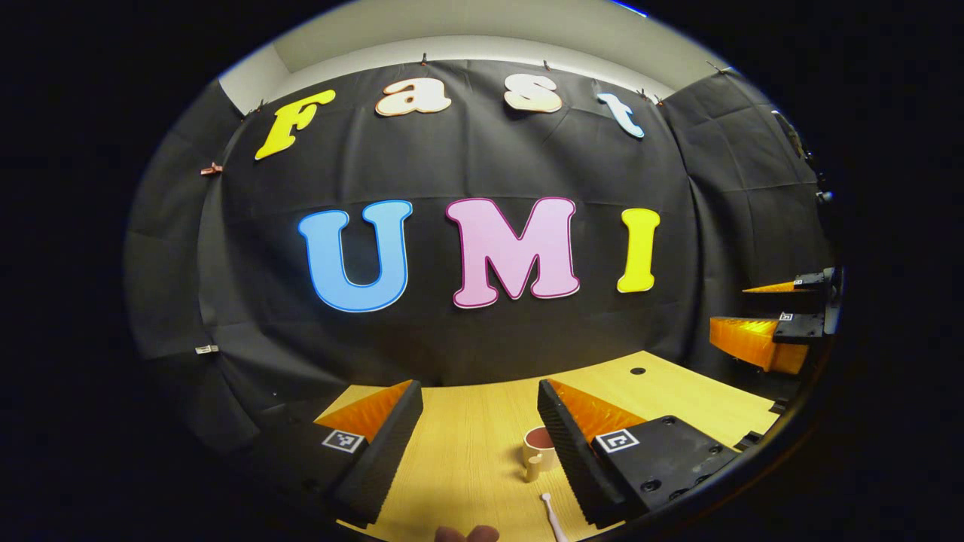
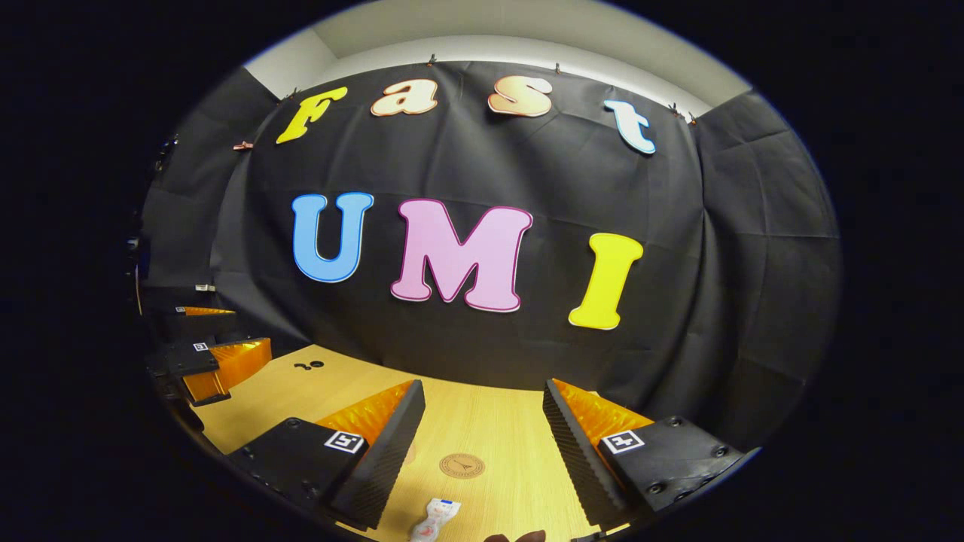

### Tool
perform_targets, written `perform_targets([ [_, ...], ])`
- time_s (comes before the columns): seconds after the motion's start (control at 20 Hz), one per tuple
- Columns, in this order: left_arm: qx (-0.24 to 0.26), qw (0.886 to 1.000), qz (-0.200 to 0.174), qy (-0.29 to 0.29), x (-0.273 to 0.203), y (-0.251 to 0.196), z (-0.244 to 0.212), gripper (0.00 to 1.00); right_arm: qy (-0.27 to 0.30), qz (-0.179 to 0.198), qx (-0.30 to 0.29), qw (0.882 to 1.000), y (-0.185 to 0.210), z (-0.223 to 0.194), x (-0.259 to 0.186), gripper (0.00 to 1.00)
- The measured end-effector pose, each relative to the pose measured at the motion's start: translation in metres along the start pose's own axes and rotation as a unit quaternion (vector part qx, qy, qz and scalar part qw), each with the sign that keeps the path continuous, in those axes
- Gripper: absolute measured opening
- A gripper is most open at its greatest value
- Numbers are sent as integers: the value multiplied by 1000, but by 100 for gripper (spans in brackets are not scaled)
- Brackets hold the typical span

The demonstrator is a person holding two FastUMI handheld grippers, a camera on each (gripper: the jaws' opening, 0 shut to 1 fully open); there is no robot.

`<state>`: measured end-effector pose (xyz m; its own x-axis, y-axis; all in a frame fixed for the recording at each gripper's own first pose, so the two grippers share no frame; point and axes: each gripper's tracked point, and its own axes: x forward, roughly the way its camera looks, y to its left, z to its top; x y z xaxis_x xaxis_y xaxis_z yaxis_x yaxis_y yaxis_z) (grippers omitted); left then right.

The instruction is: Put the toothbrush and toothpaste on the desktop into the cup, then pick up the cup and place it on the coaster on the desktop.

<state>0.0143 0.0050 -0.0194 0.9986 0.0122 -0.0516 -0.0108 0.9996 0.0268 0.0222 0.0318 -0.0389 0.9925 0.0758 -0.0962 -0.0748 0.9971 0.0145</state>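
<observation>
A: Where do things lie, taking the cup (image 1: 538, 449) as the mark?

B: In the left gripper view the cup stands upright on the worktop (image 1: 467, 452), its handle turned toward the camera. The toothbrush (image 1: 551, 515) lies flat just nearer the camera than the cup, a little apart from it. The left tool (image 1: 480, 444) hangs above the worktop with its 2 fingers spread wide and nothing between them; the cup sits by its right finger, partly hidden behind it.

A: And the other 2 things?

B: In the right gripper view the coaster (image 2: 462, 465), a flat round disc, lies on the worktop, and the toothpaste (image 2: 434, 519) lies just nearer the camera than it. I can't place either against the cup, which is in the other view. The right tool (image 2: 483, 444) is spread too, holding nothing.

A: How will they handle?

B: I'd judge the toothbrush light, stiff and thin; lying flat, it wants a pinch across the handle, low to the worktop. The toothpaste looks a small soft tube that may give under pressure, so take it across the middle, gently. The cup looks hard and could tip; grip its wall or rim.

A: Anything in the cup?

B: The inside looks dark; neither toothbrush nor toothpaste is in it. The coaster carries nothing.
</observation>
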Motion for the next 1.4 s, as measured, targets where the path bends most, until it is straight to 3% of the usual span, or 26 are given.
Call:
perform_targets([
  [0.3, 5, 1000, 3, 26, -5, 1, -20, 95, 88, 10, 11, 996, 10, -61, 5, 98],
  [0.6, 14, 998, 4, 54, -15, -4, -41, 95, 197, 23, 34, 980, 23, -147, 0, 97],
  [0.85, 18, 996, 7, 83, -26, -4, -61, 96, 285, 31, 36, 957, 33, -216, -11, 97],
  [1.05, 28, 994, 15, 109, -38, 1, -81, 96, 356, 34, 37, 933, 43, -269, -18, 97],
  [1.4, 45, 985, 31, 163, -48, 8, -130, 95, 441, 32, 53, 895, 57, -319, -15, 96],
])
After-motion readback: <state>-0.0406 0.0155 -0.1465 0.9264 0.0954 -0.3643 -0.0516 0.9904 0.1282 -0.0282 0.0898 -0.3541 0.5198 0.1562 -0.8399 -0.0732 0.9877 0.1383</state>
